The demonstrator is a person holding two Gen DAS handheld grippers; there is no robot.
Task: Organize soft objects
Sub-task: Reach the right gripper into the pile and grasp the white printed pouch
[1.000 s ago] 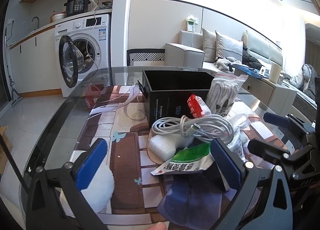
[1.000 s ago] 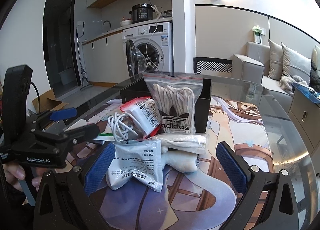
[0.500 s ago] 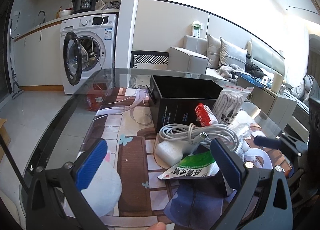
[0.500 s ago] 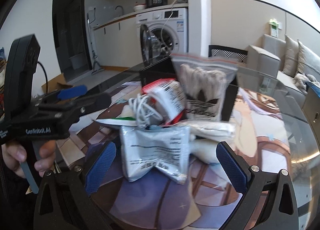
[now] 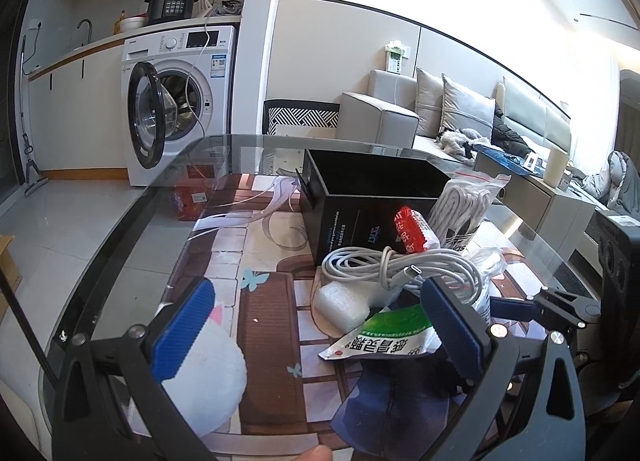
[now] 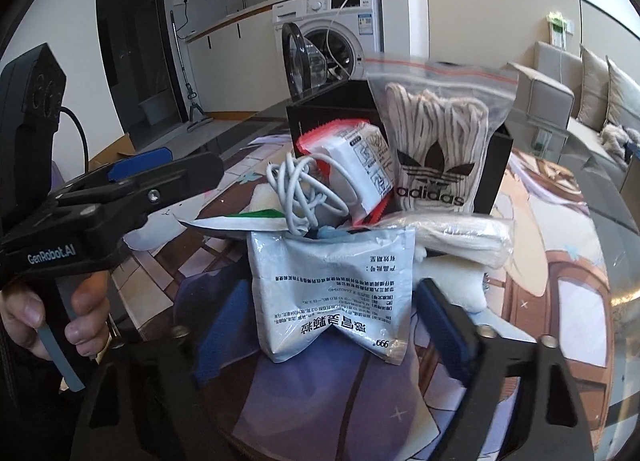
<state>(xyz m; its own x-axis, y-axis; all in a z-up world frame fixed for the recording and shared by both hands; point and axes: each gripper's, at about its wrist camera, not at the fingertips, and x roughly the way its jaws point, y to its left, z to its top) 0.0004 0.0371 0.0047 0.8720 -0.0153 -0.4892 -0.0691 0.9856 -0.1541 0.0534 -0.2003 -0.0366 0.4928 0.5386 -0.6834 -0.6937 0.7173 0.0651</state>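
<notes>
While the right gripper (image 6: pixel 336 325) tilts down with its jaws closing, the silver sachet (image 6: pixel 332 293) lies dead ahead between them, not yet pinched, long axis running away. Just left, the left gripper (image 5: pixel 316 325) hovers wide open, holding nothing. Beyond on the tabletop (image 6: pixel 560 261) stands the black box (image 6: pixel 496 165).

Black box (image 5: pixel 372 201), white cable (image 5: pixel 400 271)
</notes>
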